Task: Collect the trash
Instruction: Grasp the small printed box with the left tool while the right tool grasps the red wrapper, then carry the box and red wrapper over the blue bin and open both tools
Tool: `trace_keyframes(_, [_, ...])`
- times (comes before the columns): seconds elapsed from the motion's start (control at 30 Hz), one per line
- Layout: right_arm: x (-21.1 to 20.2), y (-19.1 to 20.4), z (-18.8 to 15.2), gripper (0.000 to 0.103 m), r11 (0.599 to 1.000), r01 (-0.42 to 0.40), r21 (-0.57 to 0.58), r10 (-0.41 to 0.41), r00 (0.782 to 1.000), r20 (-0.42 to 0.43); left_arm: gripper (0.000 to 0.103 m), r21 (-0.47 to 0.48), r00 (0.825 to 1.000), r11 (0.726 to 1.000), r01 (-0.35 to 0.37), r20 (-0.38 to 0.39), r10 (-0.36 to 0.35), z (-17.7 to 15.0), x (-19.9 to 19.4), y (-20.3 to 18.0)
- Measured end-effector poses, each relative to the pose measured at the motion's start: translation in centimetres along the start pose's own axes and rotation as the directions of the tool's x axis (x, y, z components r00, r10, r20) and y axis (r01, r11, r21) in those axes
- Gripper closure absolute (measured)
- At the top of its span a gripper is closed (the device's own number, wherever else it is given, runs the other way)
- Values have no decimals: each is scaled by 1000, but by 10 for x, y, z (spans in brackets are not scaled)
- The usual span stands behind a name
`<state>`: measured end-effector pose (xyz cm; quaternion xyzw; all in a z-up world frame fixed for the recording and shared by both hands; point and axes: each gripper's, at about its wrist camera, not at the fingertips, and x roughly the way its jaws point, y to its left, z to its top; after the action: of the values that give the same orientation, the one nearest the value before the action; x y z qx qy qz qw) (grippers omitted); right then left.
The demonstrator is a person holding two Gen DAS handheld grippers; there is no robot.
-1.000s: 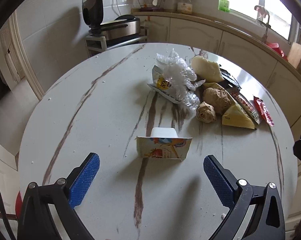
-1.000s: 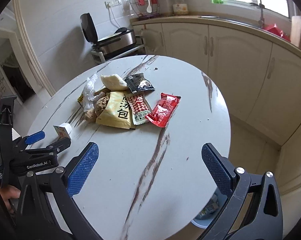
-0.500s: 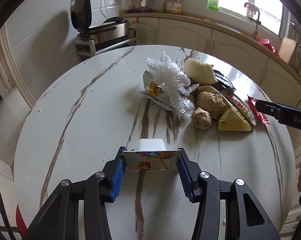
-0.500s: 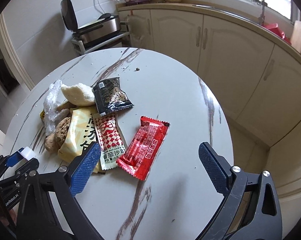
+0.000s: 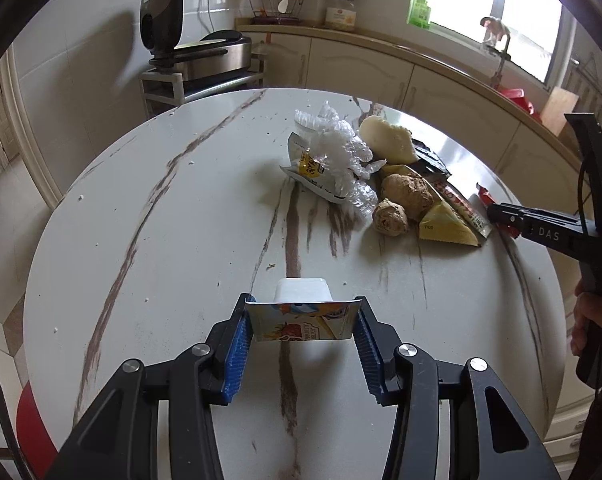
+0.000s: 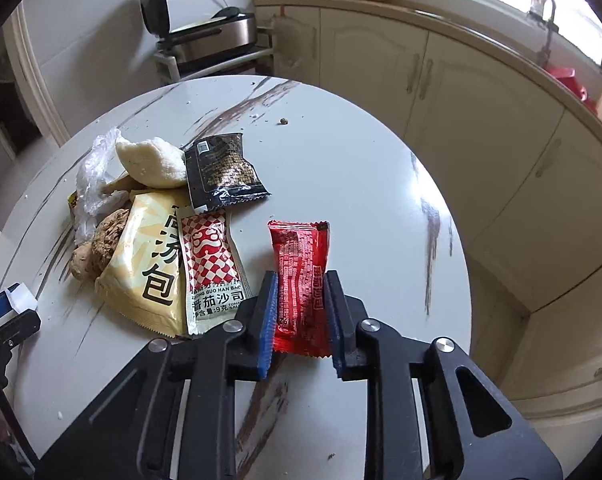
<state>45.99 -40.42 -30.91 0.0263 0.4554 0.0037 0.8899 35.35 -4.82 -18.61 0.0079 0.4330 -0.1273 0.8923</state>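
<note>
Blue pads of the left gripper clamp a small carton at lower centre of its view, just above the table. Low in the right view, the right gripper is closing on a red wrapper, pads pressing its sides, beside the trash pile at left.

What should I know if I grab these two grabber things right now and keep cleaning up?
Left gripper: shut on the small carton, low over the table.
Right gripper: closing on the red wrapper, which sits between its pads.
Still on the table: clear plastic, yellow packet, checked sauce sachet, black packet, food scraps.
Done: two pieces gripped. Left: bin them, then collect the pile. No bin is in view.
</note>
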Motion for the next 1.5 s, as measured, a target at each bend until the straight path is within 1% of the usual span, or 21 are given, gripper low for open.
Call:
trace_keyframes(0.03, [-4, -3, -2, 93, 1000, -22, 16, 22, 1000, 8, 58, -2, 1000, 1000, 4, 5, -4, -1, -5, 1])
trace_keyframes(0.1, [-15, -7, -8, 96, 997, -69, 41, 67, 997, 40, 58, -3, 1000, 1000, 9, 15, -9, -4, -16, -1])
trace_keyframes(0.23, [-44, -5, -21, 96, 990, -132, 47, 127, 987, 97, 58, 22, 999, 1000, 16, 48, -17, -8, -40, -14])
trace_keyframes(0.4, [-81, -17, -46, 96, 972, -219, 80, 203, 965, 168, 58, 79, 996, 996, 36, 82, -43, -13, -69, -47])
trace_keyframes(0.5, [-102, -36, -64, 96, 964, -237, 117, 209, 954, 214, 58, 137, 992, 989, 58, 99, -72, -18, -87, -79])
trace_keyframes(0.6, [-123, -63, -85, 96, 956, -245, 165, 197, 945, 260, 58, 212, 989, 974, 87, 102, -110, -25, -100, -119])
trace_keyframes(0.7, [-142, -98, -114, 96, 942, -238, 238, 162, 940, 299, 58, 287, 983, 948, 136, 81, -165, -35, -103, -165])
trace_keyframes(0.77, [-150, -123, -133, 96, 928, -229, 293, 134, 941, 311, 58, 326, 978, 929, 178, 43, -202, -43, -100, -199])
trace_keyframes(0.8, [-152, -136, -144, 96, 923, -202, 326, 100, 947, 304, 58, 341, 975, 919, 199, 28, -221, -47, -98, -215])
trace_keyframes(0.83, [-153, -145, -155, 96, 921, -169, 350, 64, 954, 293, 58, 359, 971, 908, 217, 14, -238, -50, -95, -231])
trace_keyframes(0.87, [-154, -155, -164, 96, 917, -154, 368, 44, 955, 292, 58, 380, 968, 895, 234, -2, -252, -53, -92, -246])
trace_keyframes(0.9, [-154, -164, -173, 96, 909, -152, 388, 37, 957, 289, 58, 403, 964, 881, 249, -19, -264, -58, -88, -263])
trace_keyframes(0.97, [-150, -180, -190, 96, 899, -121, 422, 2, 962, 272, 58, 439, 957, 854, 280, -61, -283, -63, -74, -292])
trace_keyframes(1.07, [-138, -211, -219, 96, 865, -105, 491, -20, 970, 242, 58, 452, 948, 833, 319, -137, -288, -69, -45, -323])
trace_keyframes(1.13, [-126, -227, -236, 96, 840, -90, 535, -32, 976, 215, 58, 463, 948, 828, 317, -180, -263, -75, -20, -338])
trace_keyframes(1.2, [-112, -240, -249, 96, 816, -85, 571, -33, 981, 193, 58, 487, 948, 816, 312, -217, -233, -80, 8, -350])
trace_keyframes(1.23, [-104, -247, -256, 96, 804, -89, 588, -25, 983, 183, 58, 489, 945, 814, 314, -240, -221, -82, 21, -355])
trace_keyframes(1.3, [-89, -256, -265, 95, 791, -76, 607, -25, 987, 157, 58, 486, 933, 806, 337, -288, -216, -86, 49, -364])
trace_keyframes(1.37, [-74, -264, -272, 95, 779, -79, 621, -6, 991, 134, 58, 492, 932, 807, 327, -311, -188, -87, 75, -371])
trace_keyframes(1.43, [-61, -269, -278, 95, 773, -74, 630, 2, 993, 115, 58, 491, 929, 808, 324, -326, -174, -85, 96, -377])
trace_keyframes(1.5, [-48, -273, -283, 95, 764, -78, 641, 16, 995, 101, 56, 506, 928, 800, 322, -335, -162, -84, 113, -385])
